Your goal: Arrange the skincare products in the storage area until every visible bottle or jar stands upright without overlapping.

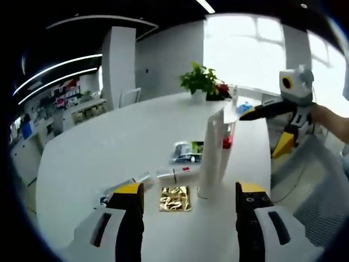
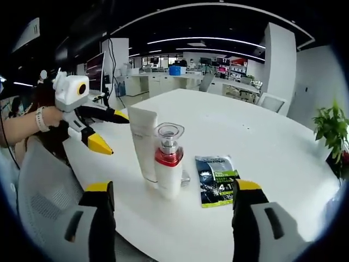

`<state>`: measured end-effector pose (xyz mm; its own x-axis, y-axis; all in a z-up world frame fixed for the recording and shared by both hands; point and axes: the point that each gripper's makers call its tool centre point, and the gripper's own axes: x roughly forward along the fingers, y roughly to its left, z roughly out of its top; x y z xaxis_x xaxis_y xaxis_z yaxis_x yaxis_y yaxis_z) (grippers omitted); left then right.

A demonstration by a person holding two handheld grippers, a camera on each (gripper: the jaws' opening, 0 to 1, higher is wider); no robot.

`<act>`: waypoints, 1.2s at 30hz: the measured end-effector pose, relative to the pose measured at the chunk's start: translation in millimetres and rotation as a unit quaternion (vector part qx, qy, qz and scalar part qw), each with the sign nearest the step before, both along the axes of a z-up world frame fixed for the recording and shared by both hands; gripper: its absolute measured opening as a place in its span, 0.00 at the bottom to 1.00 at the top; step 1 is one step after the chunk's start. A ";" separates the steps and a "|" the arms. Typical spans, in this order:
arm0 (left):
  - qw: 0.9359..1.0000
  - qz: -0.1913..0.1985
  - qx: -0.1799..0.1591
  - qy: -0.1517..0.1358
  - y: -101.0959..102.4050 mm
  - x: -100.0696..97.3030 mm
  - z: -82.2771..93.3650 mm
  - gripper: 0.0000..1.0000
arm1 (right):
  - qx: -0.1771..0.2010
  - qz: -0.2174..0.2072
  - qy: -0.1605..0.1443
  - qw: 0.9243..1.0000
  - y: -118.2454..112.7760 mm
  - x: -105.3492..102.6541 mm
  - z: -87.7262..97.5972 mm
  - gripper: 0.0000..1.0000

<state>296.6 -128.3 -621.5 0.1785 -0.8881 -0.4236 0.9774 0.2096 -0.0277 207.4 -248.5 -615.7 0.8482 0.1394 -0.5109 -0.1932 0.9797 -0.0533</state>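
Skincare items clustered mid white table (image 1: 109, 147). Left gripper view: tall white tube (image 1: 210, 153) upright just past the jaws, red-collared pump bottle (image 1: 227, 143) right behind it, mostly hidden. Gold foil sachet (image 1: 175, 198) flat between jaws, near edge. Slim tube/pen items (image 1: 169, 174) lying flat just beyond sachet. Blue-green packet (image 1: 186, 151) flat, further back. Potted plant (image 1: 200, 82) at far edge.
Left gripper (image 1: 191, 204): jaws spread wide, holding nothing, tube standing free between/ahead of them.
Right gripper view: white tube (image 2: 143, 143) and pump bottle (image 2: 168, 159) upright, touching or nearly so, tube on left. Dark sachet w/ green label (image 2: 217, 180) flat, just right of bottle.
Right gripper (image 2: 173, 194): wide open too, empty, pump bottle ahead of gap, no contact.
Left gripper (image 2: 106, 131) seen again at left of right gripper view, held by hand (image 2: 46, 117), tips parted, near tube but apart from it.
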 end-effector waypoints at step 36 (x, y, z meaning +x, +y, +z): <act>0.998 0.058 -0.003 0.008 47.6 -29.8 23.3 0.97 | -0.045 0.017 0.000 0.999 15.2 -5.2 11.9 1.00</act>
<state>266.8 -80.6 -598.1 0.2732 -0.8640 -0.4228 0.9460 0.3210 -0.0446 202.3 -233.2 -603.7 0.8436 0.1218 -0.5230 -0.2262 0.9639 -0.1403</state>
